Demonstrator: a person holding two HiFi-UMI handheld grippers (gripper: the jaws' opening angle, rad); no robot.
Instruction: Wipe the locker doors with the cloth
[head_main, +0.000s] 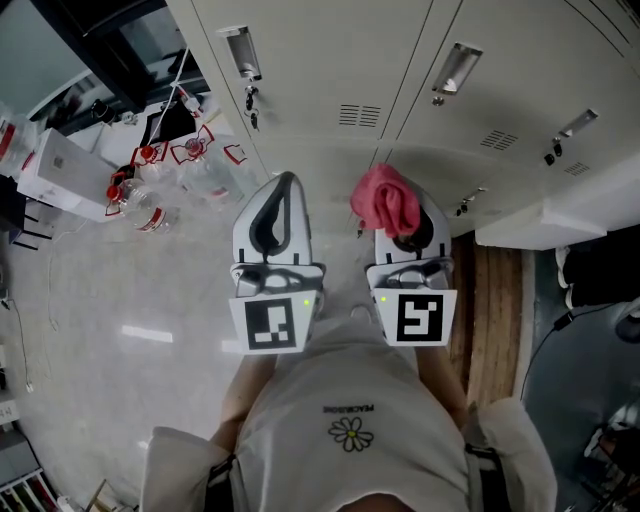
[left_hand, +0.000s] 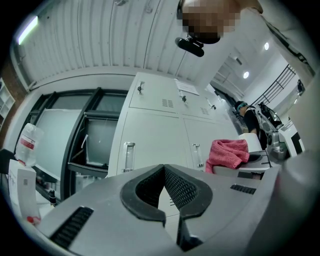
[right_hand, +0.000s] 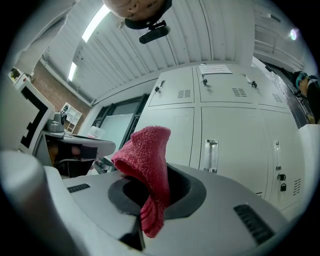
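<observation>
Head view: your right gripper (head_main: 408, 232) pinches the bunched pink terry cloth (head_main: 385, 200) short of the pale grey metal locker doors (head_main: 330, 60), your left gripper (head_main: 282, 195) is pressed together empty, so wiping looks unstarted, with every door left.

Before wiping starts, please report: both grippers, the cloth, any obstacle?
Left gripper shut, empty. Right gripper shut on pink cloth. Cloth appears short of locker doors. No obstacle seen between.
</observation>
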